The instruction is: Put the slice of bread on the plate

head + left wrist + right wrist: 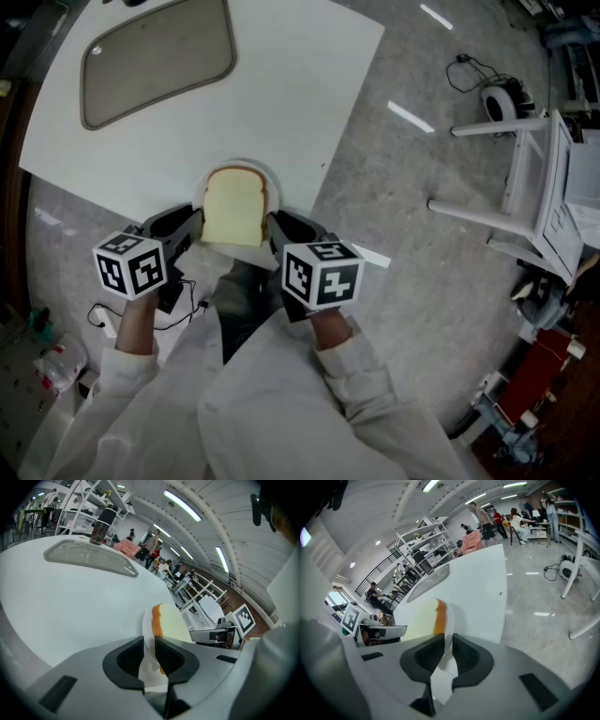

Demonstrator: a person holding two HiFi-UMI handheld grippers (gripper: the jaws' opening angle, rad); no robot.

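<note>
- While the white sleeves (281,412) are nearest the camera, neither tool out front is empty.
- left tool (149,641): jaws pinched tight on the left rim of the white plate (239,165).
- right tool (448,639): same deal, clamped on the plate's right rim.
- slice of bread (234,208) lies flat on the plate, right between the two tools.
- plate sticks out over the tabletop (281,84) near edge; can't tell if it's resting there.
- grey tray (155,56) sits toward the far left corner, well apart.
</note>
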